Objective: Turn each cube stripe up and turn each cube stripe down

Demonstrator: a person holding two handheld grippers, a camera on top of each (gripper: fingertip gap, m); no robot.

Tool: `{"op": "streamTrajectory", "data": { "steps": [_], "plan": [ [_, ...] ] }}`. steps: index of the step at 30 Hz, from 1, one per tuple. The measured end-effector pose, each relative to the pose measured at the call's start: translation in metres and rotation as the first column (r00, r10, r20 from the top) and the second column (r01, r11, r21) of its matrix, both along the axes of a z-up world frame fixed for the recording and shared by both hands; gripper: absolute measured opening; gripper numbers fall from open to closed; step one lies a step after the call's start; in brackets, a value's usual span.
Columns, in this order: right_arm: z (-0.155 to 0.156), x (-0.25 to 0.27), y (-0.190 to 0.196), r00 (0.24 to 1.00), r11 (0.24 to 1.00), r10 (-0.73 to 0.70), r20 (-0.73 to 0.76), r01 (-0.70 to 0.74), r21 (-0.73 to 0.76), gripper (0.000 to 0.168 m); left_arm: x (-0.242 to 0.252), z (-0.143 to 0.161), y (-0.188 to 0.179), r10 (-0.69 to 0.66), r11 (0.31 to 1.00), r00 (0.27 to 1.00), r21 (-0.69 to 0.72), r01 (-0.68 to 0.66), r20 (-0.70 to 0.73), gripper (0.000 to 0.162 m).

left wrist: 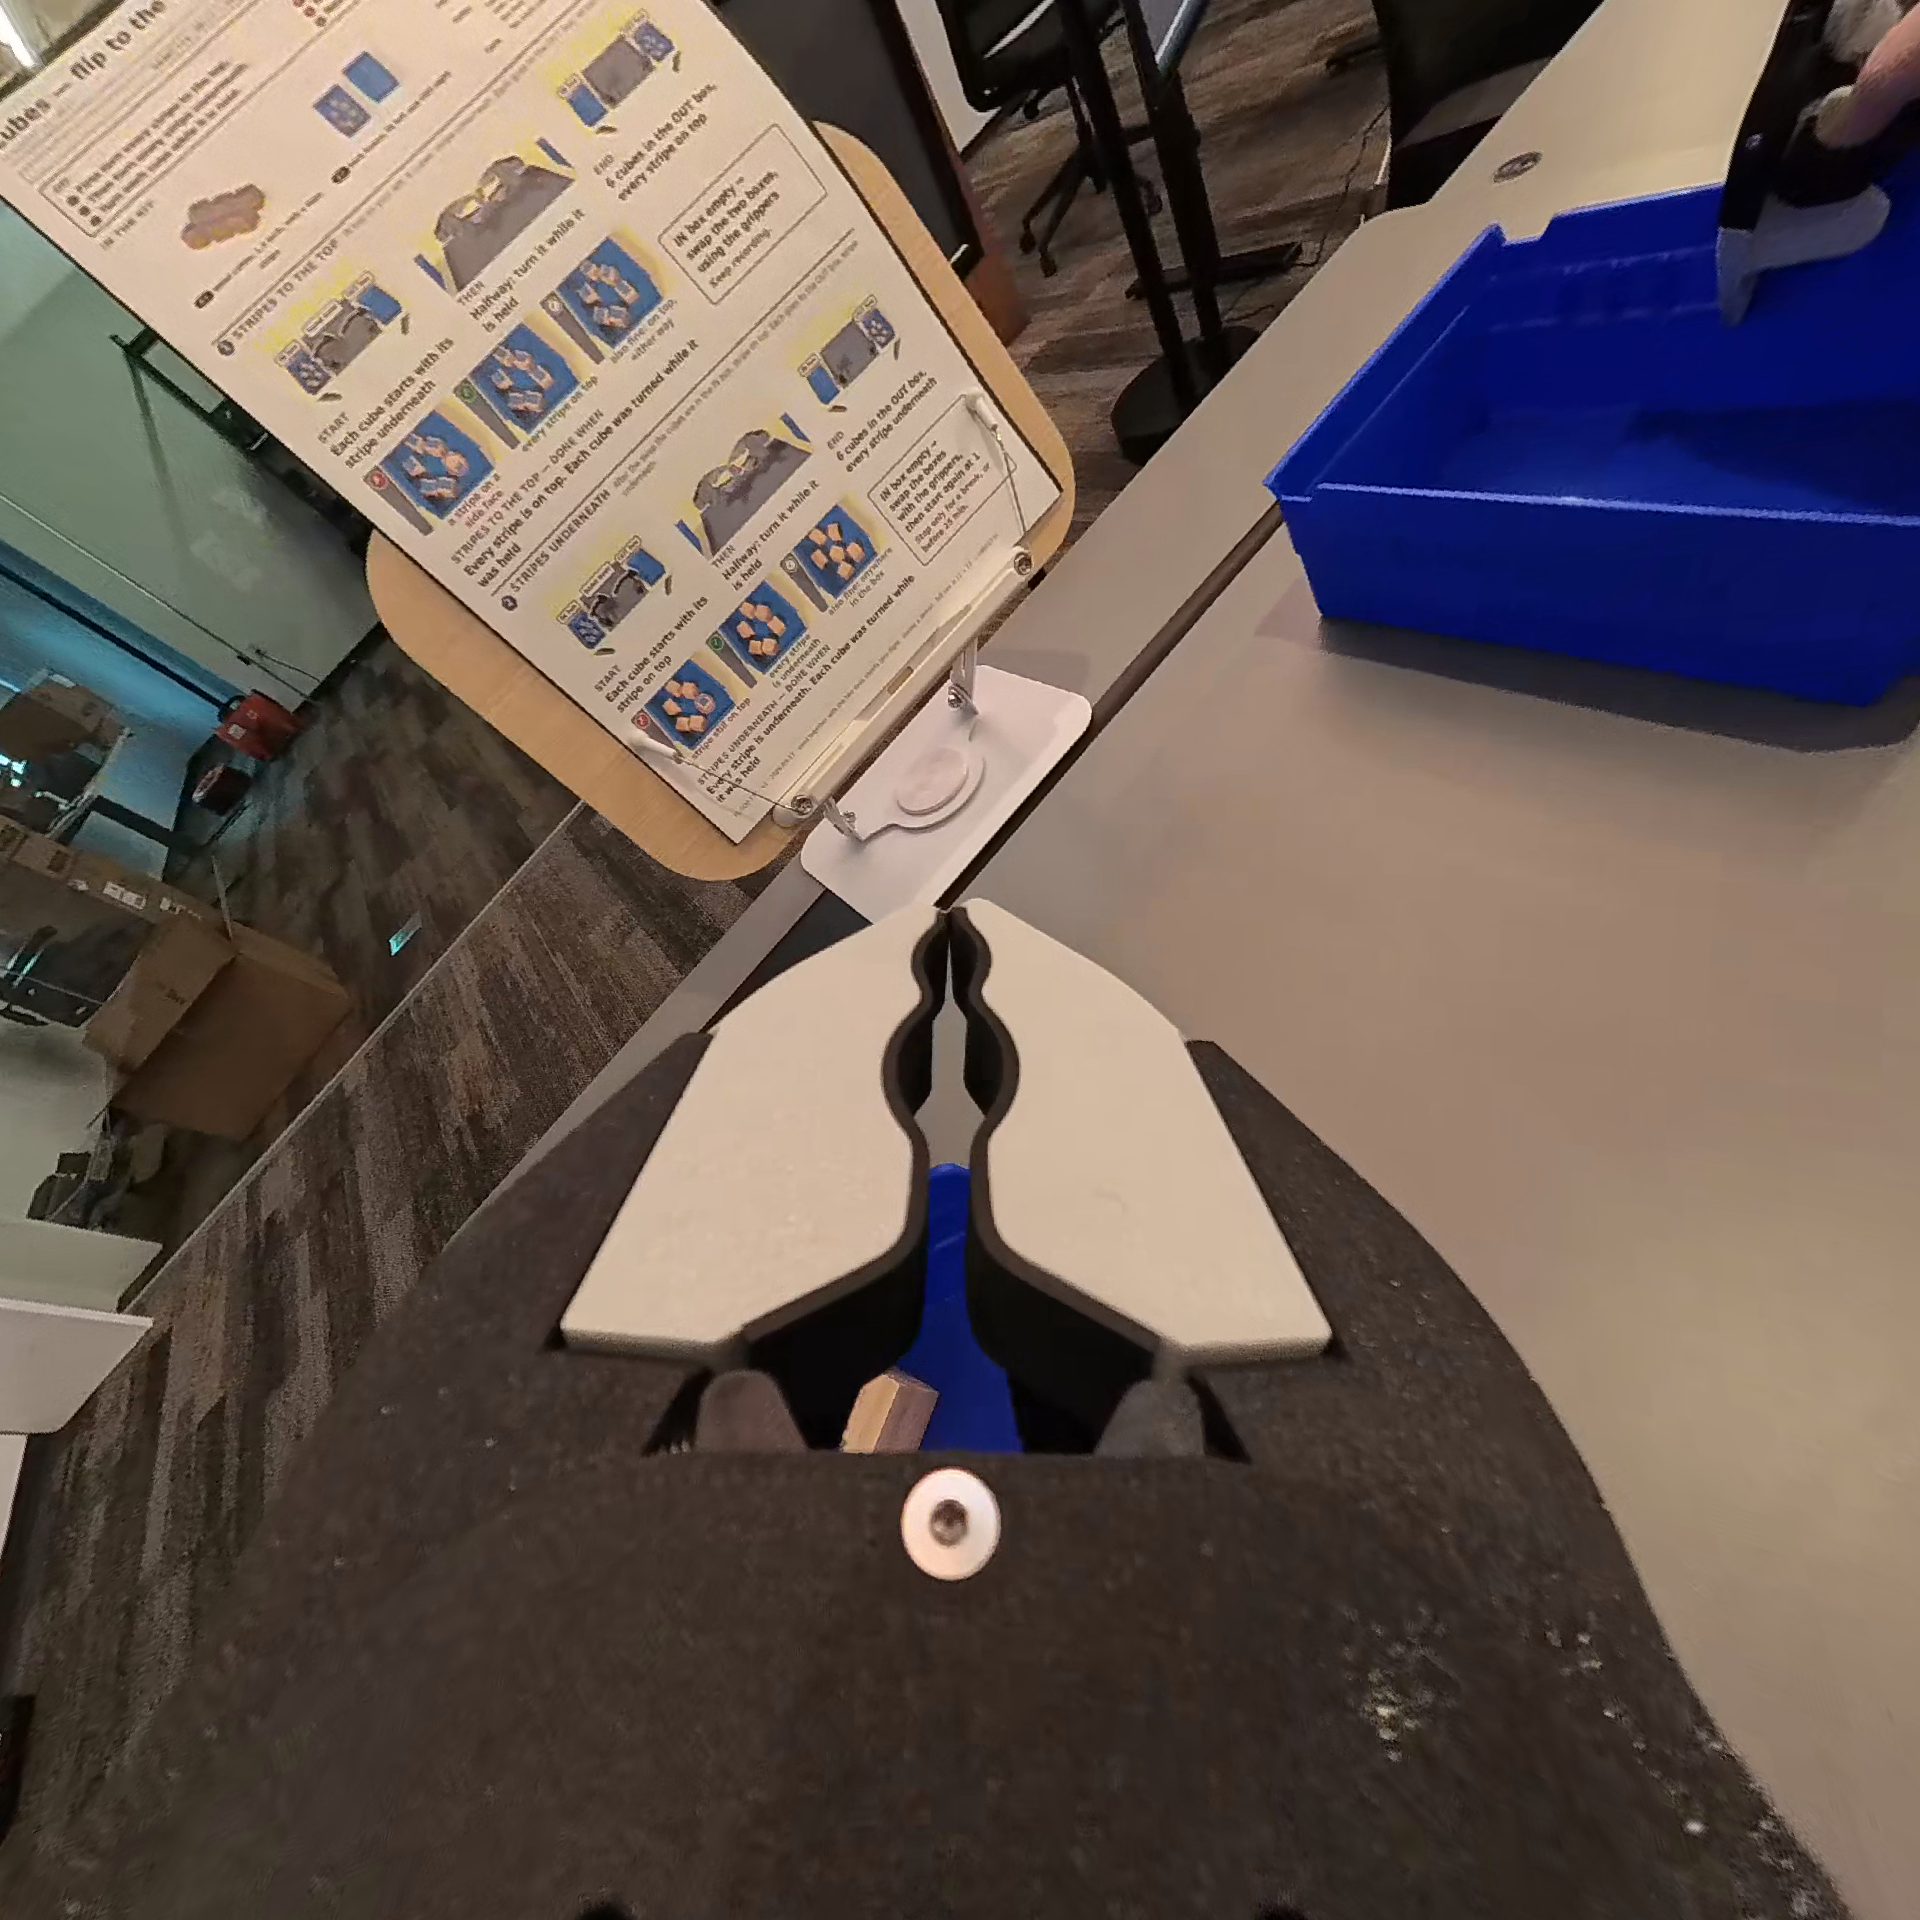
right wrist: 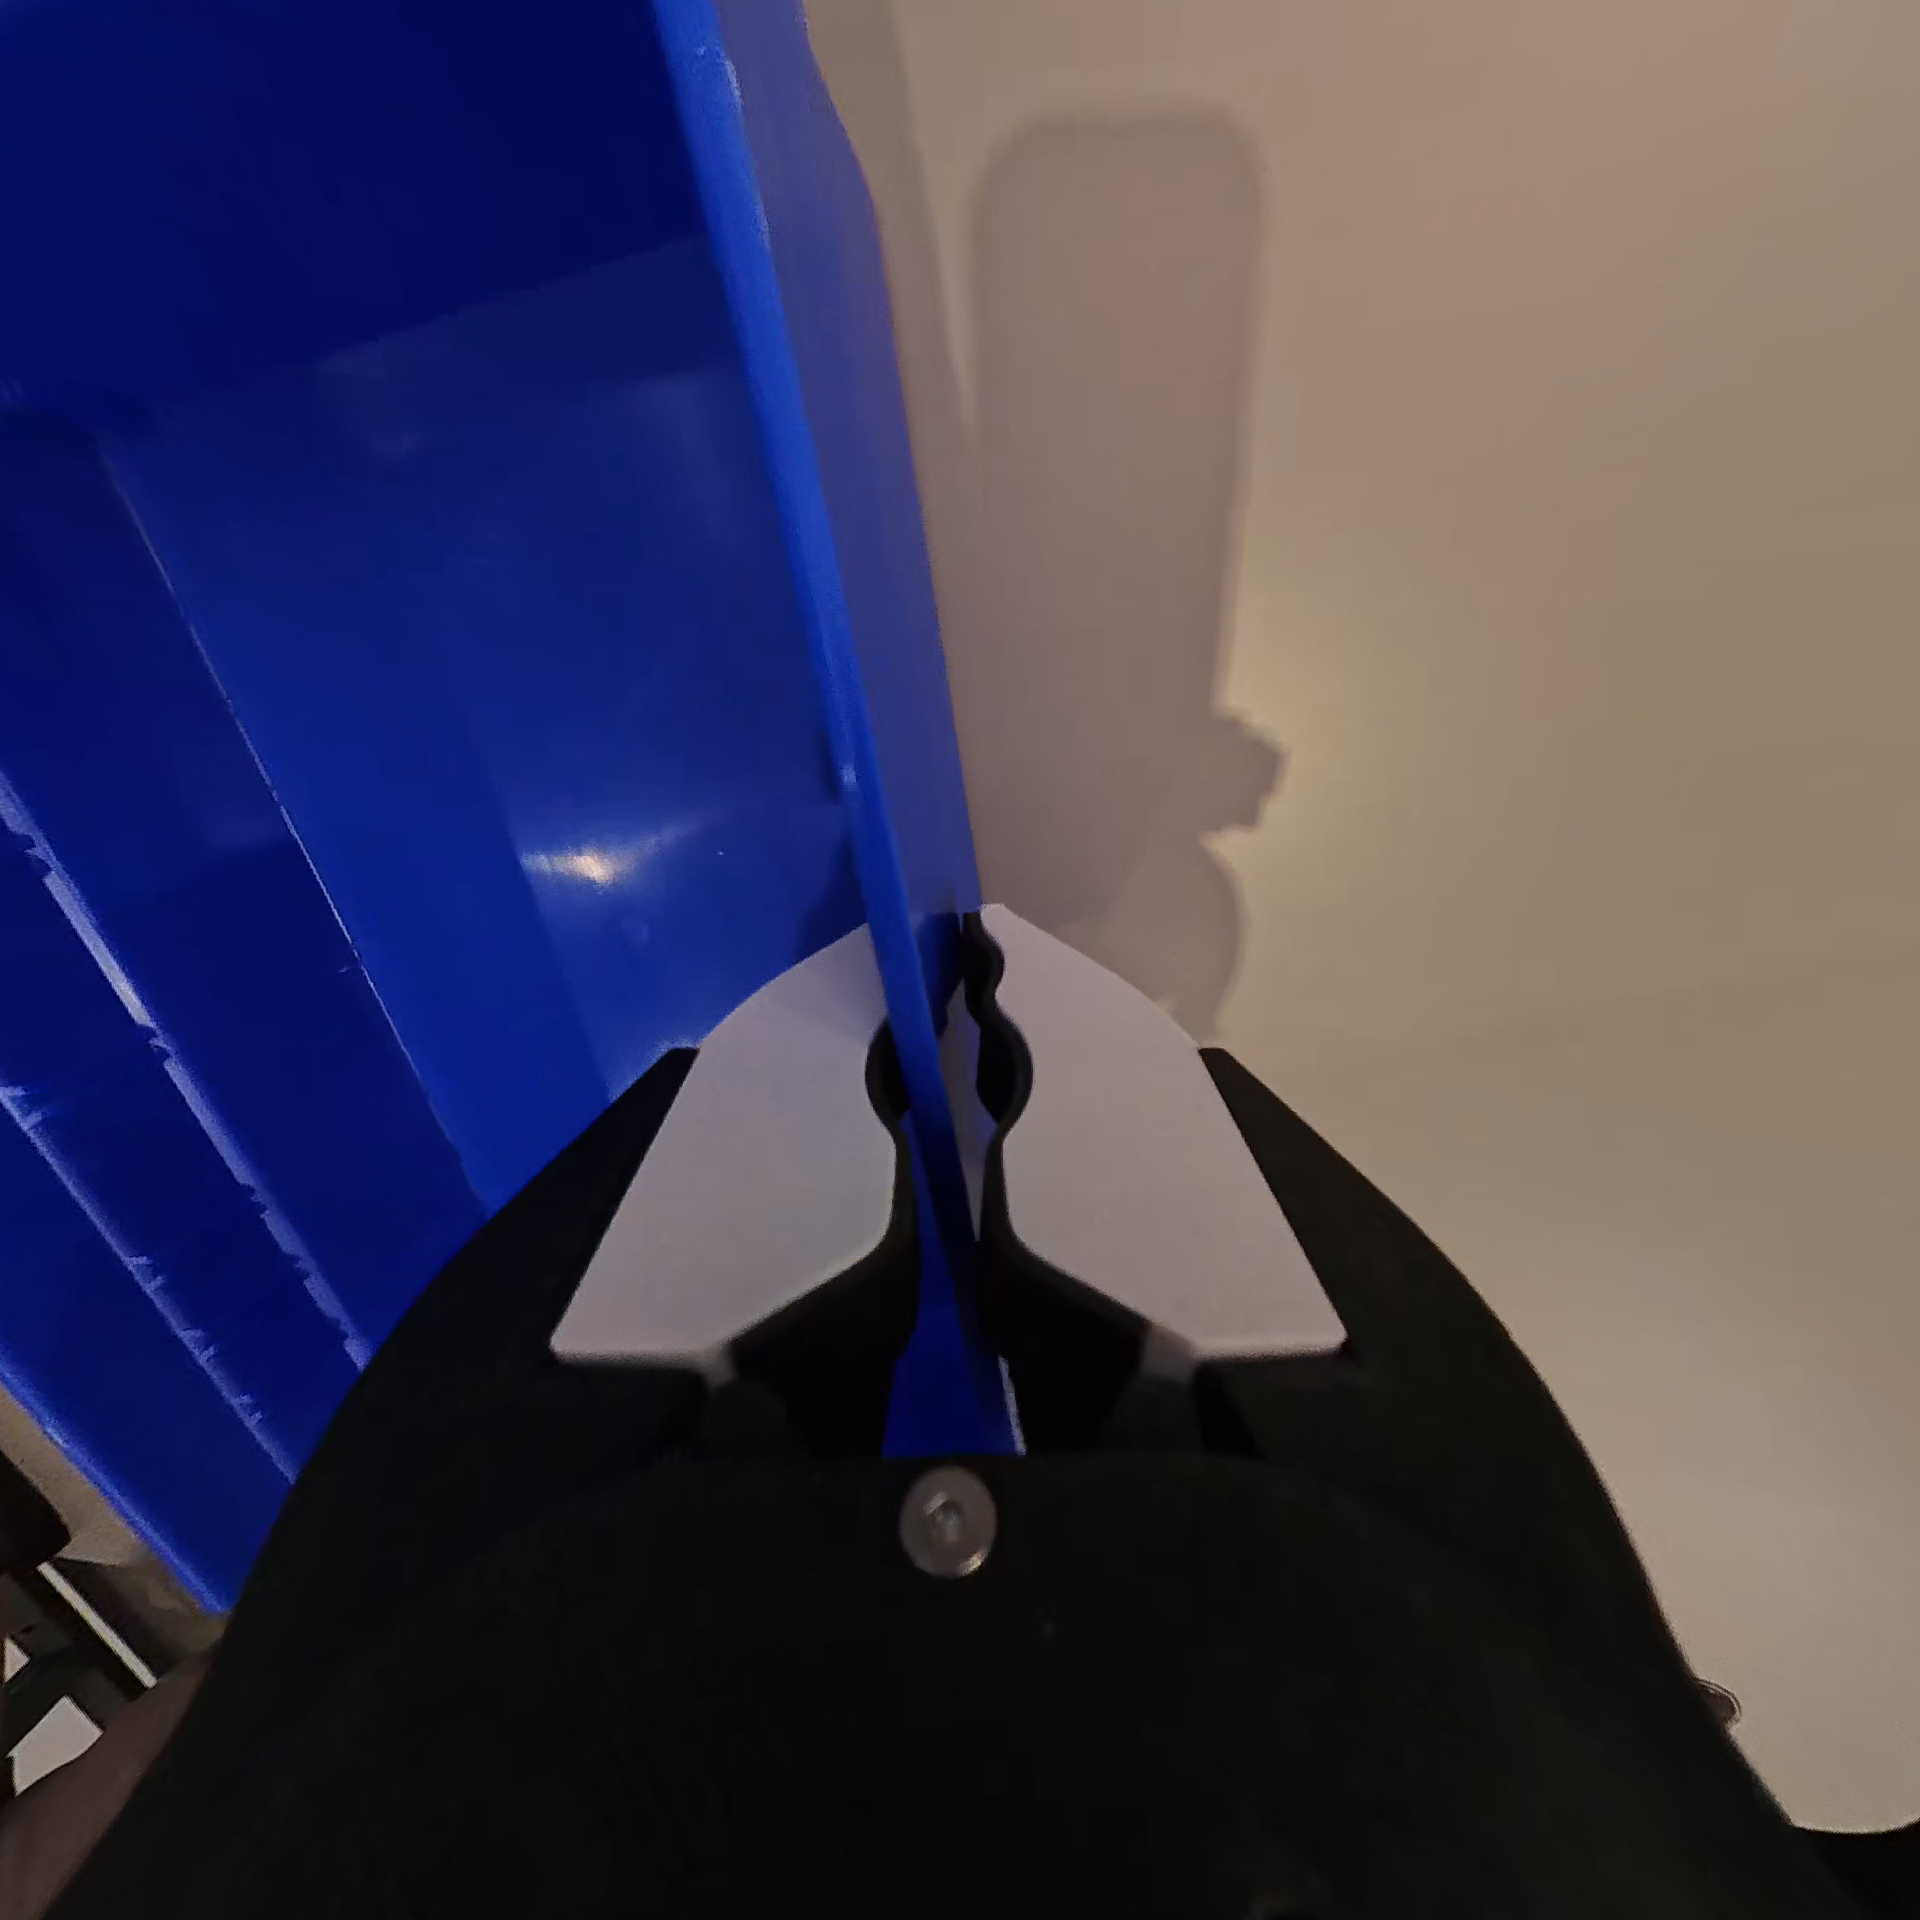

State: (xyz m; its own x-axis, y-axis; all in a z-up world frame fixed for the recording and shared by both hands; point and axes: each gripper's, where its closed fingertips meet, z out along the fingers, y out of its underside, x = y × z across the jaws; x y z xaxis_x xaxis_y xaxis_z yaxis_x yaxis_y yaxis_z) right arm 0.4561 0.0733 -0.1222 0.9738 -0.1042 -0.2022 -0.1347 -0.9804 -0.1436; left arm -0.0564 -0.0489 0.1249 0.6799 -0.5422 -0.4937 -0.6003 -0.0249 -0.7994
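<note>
Left fingers: the two pale fingers (left wrist: 790, 1153) of the left gripper (left wrist: 950, 920) are pressed together at their tips, with nothing between the tips.
Right fingers: the right gripper (right wrist: 961, 920) is pinched onto the thin side wall of the blue box (right wrist: 436, 644); one finger sits inside the wall and one outside it.
Blue box: it rests on the grey table (left wrist: 1455, 1143). In the left wrist view the blue box (left wrist: 1621, 499) is far off to the side, and the right gripper (left wrist: 1766, 249) dips in at its far end.
Inside the blue box: the floor that shows looks bare and shiny.
Cube: through the gap low down behind the left fingers, a corner of a wooden cube (left wrist: 888, 1408) shows, with a dark band on it. It lies against a second blue piece (left wrist: 961, 1340) under the left gripper. I cannot tell which way its stripe faces.
Picture sheet: a printed sheet (left wrist: 582, 395) leans on a wooden board stand (left wrist: 499, 665) at the table edge, well apart from the blue box.
Floor: dark carpet (left wrist: 364, 935) lies past the table edge, with cardboard boxes (left wrist: 208, 1029) on it.
</note>
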Motion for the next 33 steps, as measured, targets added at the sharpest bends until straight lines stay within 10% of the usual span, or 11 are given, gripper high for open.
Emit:
{"op": "streamTrajectory", "data": {
  "steps": [9, 14, 19, 28, 33],
  "plan": [
    [0.063, 0.023, 0.022, 0.958, 0.939, -0.027, 0.286, -0.074, 0.336, 0.036, -0.021, 0.021, 0.003, 0.073, 0.997, 0.985, 0.024, -0.077, 0.157, 0.017],
    [0.193, -0.017, 0.035, 0.95, 0.592, -0.108, 0.294, -0.176, 0.786, 0.047, -0.055, 0.052, 0.002, 0.134, 0.978, 0.937, 0.108, -0.177, 0.322, 0.026],
    [0.237, -0.068, 0.03, 0.956, 0.398, 0.004, 0.294, -0.271, 0.876, 0.047, -0.116, 0.078, 0.007, 0.347, 0.906, 0.829, 0.073, -0.417, 0.439, 0.043],
    [0.193, -0.093, 0.037, 0.923, 0.442, 0.174, 0.345, -0.386, 0.81, 0.051, -0.213, -0.032, -0.009, 0.634, 0.771, 0.734, -0.274, -0.575, 0.242, 0.052],
    [0.196, -0.114, 0.034, 0.923, 0.405, 0.286, 0.26, -0.362, 0.84, 0.051, -0.271, -0.098, -0.031, 0.834, 0.544, 0.507, -0.477, -0.69, 0.218, 0.052]
  ]
}}
